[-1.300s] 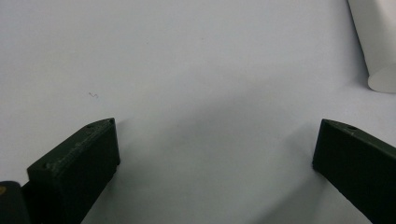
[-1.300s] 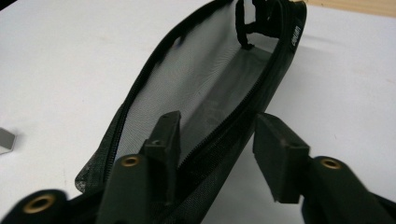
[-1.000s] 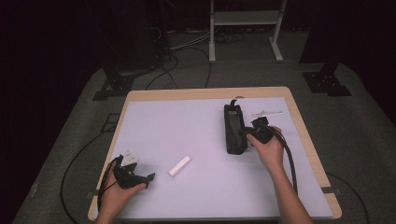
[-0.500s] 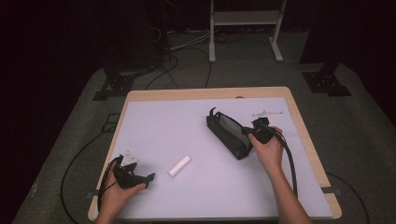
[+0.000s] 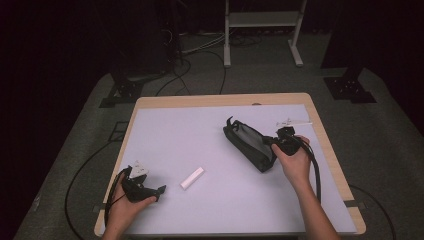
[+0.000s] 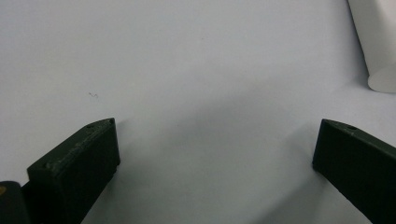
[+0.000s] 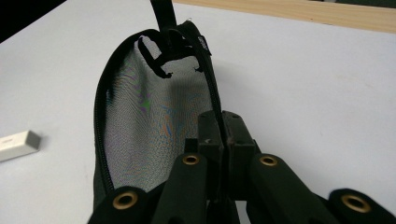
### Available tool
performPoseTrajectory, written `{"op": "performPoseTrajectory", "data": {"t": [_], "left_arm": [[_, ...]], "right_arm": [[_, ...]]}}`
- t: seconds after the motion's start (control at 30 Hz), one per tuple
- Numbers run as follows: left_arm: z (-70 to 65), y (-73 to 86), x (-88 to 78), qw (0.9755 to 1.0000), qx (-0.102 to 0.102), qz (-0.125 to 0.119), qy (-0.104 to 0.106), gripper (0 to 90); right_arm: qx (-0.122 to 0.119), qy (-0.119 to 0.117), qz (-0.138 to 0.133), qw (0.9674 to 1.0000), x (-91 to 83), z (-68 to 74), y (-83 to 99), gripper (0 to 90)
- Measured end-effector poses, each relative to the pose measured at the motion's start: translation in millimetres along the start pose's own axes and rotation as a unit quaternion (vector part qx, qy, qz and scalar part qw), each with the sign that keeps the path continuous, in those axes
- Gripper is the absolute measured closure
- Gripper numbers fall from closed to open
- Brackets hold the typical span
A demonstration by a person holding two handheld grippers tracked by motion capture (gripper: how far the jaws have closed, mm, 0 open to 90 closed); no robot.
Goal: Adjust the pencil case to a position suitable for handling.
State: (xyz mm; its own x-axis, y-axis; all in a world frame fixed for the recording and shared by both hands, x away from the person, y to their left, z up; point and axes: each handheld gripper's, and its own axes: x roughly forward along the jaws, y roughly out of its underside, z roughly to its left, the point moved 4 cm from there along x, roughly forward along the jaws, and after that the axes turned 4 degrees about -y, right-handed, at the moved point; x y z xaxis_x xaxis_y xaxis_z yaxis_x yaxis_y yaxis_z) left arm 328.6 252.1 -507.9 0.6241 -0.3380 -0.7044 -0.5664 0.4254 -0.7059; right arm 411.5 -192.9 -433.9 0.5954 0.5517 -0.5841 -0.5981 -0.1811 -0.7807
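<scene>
Pouch (image 5: 251,145) edge pinched by right hand-held gripper (image 5: 281,141); left hand-held gripper (image 5: 159,190) spread wide over bare mat (image 5: 200,135)

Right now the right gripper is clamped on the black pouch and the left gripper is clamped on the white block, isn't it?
Not quite. The left gripper holds nothing: the left gripper view shows its jaws wide apart over bare table, the white block lying apart. The right gripper is indeed clamped on the black pouch.

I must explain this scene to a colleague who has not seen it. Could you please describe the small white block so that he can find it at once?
Start from the pale mat covering the wooden table. The white block lies on its near half, between the open left gripper and the black mesh pouch. It is the only small white bar lying free; nothing touches it.
</scene>
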Motion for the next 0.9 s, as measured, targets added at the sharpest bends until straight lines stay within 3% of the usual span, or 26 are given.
{"op": "performPoseTrajectory", "data": {"t": [0.47,0.9], "left_arm": [[0.0,0.0,0.0,1.0000,0.000,0.000,0.000,0.0],[0.0,0.0,0.0,1.0000,0.000,0.000,0.000,0.0]], "right_arm": [[-0.032,-0.039,0.013,0.9987,-9.1,10.2,11.0,86.3],[-0.054,-0.084,0.022,0.9947,-10.5,25.4,25.9,86.3]]}}
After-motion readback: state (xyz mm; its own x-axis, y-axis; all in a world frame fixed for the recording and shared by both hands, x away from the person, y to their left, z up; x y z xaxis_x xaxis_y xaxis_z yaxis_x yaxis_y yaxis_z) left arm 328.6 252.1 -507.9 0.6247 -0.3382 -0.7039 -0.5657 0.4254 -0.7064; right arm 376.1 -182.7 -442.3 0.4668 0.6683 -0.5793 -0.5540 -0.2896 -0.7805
